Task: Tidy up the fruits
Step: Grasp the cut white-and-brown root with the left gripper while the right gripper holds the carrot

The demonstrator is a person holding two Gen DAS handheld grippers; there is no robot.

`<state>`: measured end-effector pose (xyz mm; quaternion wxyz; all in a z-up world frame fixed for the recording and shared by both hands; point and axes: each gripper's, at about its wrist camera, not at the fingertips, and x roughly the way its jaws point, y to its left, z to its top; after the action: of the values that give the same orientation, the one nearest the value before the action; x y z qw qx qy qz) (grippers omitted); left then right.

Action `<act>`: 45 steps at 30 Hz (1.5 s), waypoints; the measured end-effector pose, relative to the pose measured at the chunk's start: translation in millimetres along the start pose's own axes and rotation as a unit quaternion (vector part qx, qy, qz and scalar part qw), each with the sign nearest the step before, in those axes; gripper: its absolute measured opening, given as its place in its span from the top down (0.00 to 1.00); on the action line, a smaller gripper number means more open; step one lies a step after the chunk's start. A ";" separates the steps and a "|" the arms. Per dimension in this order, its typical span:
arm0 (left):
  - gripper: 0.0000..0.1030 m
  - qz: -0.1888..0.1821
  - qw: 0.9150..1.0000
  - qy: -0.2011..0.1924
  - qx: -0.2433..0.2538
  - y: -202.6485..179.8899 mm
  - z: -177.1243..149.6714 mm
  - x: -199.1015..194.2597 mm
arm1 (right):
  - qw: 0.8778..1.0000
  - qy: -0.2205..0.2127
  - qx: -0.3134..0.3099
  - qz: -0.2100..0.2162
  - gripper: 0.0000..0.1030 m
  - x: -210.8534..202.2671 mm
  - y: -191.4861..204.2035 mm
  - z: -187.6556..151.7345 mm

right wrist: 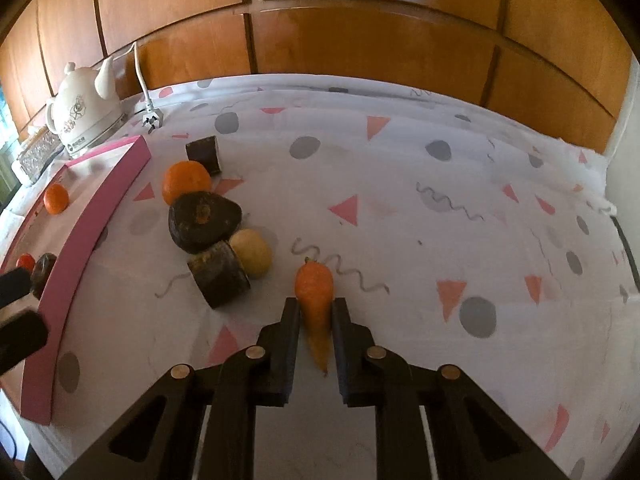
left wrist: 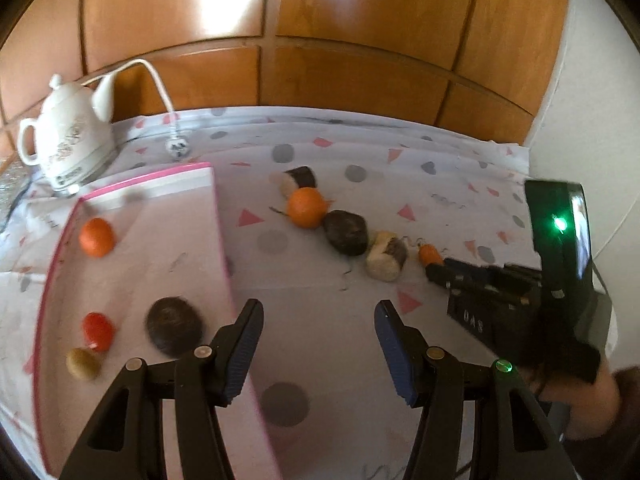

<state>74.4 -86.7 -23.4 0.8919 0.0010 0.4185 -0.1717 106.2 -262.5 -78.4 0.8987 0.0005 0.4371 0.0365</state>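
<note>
The carrot point(right wrist: 316, 304) is held tight between the fingers of the right claw point(right wrist: 316, 312), low on the patterned surface point(right wrist: 440, 208). The left claw point(left wrist: 318, 336) is spread wide with nothing in it, by the pink tray point(left wrist: 218, 216), where one orange point(left wrist: 97, 237) lies.

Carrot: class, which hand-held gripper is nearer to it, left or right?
Right. The right hand-held gripper has the carrot between its fingers; the left hand-held gripper hangs open by the pink tray, well apart.
</note>
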 end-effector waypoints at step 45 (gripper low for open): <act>0.64 -0.005 1.000 -0.003 0.020 -21.0 0.3 6.8 | 1.000 -0.017 0.007 0.009 0.84 -4.5 -12.0 -20.5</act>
<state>72.3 -108.6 -25.3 0.8920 0.0168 0.4124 -0.1842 88.1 -275.4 -87.9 0.9057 0.0114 0.4218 0.0417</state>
